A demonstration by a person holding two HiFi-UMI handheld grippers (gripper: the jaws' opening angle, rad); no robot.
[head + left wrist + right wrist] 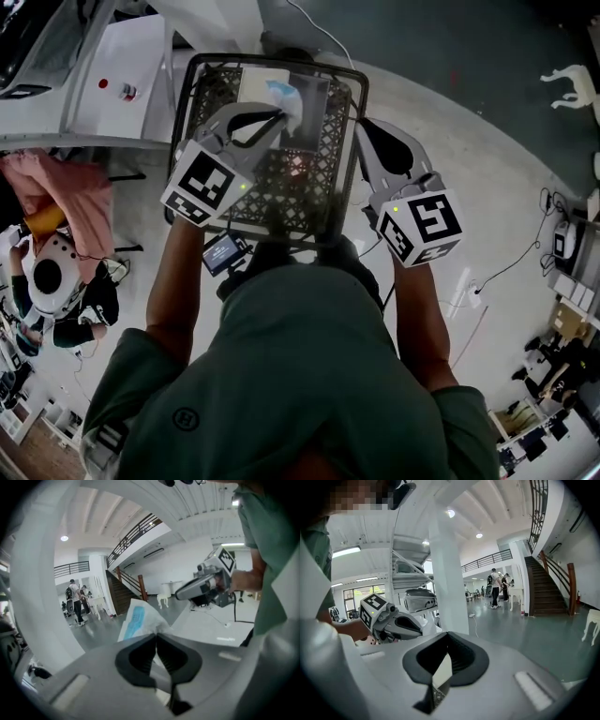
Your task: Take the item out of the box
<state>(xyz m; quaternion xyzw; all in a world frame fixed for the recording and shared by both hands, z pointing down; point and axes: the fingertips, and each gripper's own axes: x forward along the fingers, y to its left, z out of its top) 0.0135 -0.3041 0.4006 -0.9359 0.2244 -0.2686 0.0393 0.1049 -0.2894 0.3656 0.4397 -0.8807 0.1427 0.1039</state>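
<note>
A black lattice box [336,141] stands on the floor below me. My left gripper [279,114] is over the box, shut on a white packet with blue print [287,97]. In the left gripper view the packet [136,620] sticks up from the closed tips of my left gripper [156,634]. Past the box's right rim, my right gripper [367,124] is held with its jaws together and nothing between them. Its own view shows my right gripper [447,635] closed, and the left gripper [396,620] beside it.
A white shelf unit [84,84] stands at the top left, with pink cloth [66,187] and a crouching person [56,281] below it. Cables [506,272] trail on the floor to the right. A white column [447,573] and stairs [548,588] rise ahead.
</note>
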